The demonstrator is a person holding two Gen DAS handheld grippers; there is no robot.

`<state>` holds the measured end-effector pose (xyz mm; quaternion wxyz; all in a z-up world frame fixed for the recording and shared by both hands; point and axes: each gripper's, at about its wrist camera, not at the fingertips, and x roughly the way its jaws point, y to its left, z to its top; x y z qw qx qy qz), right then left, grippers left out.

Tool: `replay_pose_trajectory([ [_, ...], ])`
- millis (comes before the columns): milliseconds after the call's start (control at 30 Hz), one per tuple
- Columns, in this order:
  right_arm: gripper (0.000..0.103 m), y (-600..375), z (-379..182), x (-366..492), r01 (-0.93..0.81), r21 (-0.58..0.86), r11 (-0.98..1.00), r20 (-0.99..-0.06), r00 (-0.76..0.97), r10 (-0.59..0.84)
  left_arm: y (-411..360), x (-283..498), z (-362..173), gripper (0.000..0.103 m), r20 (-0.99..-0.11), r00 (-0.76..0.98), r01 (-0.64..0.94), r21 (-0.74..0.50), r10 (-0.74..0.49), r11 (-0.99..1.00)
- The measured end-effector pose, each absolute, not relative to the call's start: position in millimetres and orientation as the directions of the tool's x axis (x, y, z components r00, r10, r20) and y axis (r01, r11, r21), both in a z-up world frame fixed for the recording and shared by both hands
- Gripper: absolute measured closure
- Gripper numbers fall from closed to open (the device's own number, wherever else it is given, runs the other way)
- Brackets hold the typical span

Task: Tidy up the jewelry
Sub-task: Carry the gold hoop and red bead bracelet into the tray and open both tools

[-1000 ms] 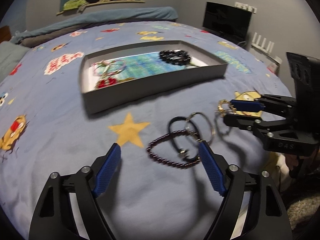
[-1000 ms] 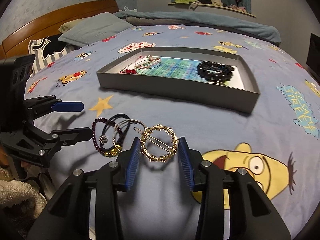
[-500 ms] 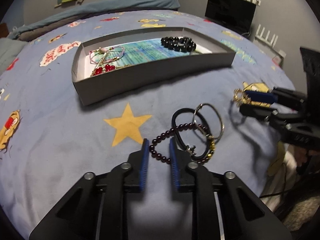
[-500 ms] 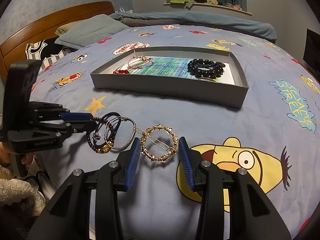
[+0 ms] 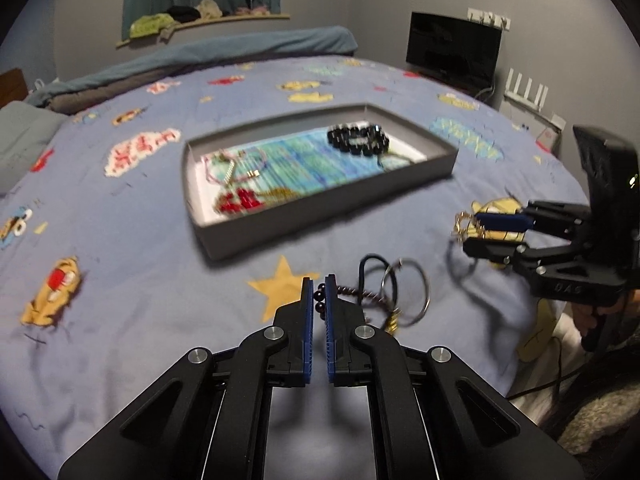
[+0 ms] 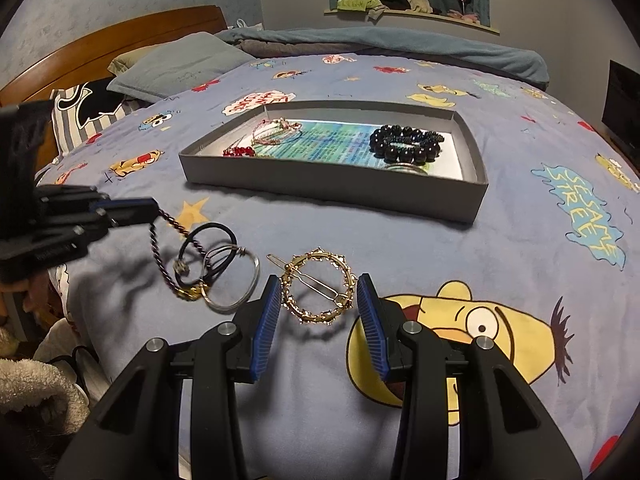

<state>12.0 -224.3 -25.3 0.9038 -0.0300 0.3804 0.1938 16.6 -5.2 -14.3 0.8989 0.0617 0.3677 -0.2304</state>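
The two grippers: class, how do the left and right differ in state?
The left gripper is shut on the dark beaded bracelet, part raised; the right gripper stands open around the gold hair clip, which lies flat on the bedspread. Both have blue pads and black frames.

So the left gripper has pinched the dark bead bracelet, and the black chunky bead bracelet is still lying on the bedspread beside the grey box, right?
Not quite. The left gripper has pinched the dark bead bracelet, but the black chunky bead bracelet lies inside the grey box, not on the bedspread. The right wrist view shows it clearly.
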Motion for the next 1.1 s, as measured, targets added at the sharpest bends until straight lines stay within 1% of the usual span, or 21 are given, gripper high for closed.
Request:
replay_pose_trajectory([
  [333, 0.064, -229.2, -9.1, 13.1, -0.360, 0.071, 0.930, -0.674, 0.670, 0.311, 20.7, 19.1, 13.0, 0.097, -0.644, 0.685, 0.407, -0.049, -0.340, 0.912],
  [667, 0.064, -236.7, 15.1, 34.6, -0.345, 0.031, 0.938, -0.649, 0.706, 0.281, 20.5, 30.2, 37.9, 0.097, -0.604, 0.710, 0.426, -0.039, -0.361, 0.904],
  [833, 0.064, -244.1, 25.6, 58.6, -0.331, 0.030, 0.943, -0.645, 0.714, 0.271, 10.9, 48.4, 54.7, 0.097, -0.571, 0.737, 0.441, 0.002, -0.361, 0.897],
  [900, 0.064, -247.6, 25.4, 70.8, -0.323, 0.040, 0.945, -0.651, 0.709, 0.270, 8.5, 61.9, 59.3, 0.097, -0.566, 0.737, 0.445, -0.007, -0.371, 0.895],
  [1033, 0.064, -250.2, 22.3, 95.2, -0.310, 0.046, 0.950, -0.672, 0.694, 0.259, 3.6, 89.4, 60.4, 0.097, -0.574, 0.718, 0.457, -0.037, -0.393, 0.888],
  [1100, 0.064, -247.0, 20.7, 104.7, -0.315, 0.043, 0.948, -0.681, 0.685, 0.258, -2.7, 104.8, 55.7, 0.097, -0.586, 0.710, 0.462, -0.032, -0.391, 0.886],
])
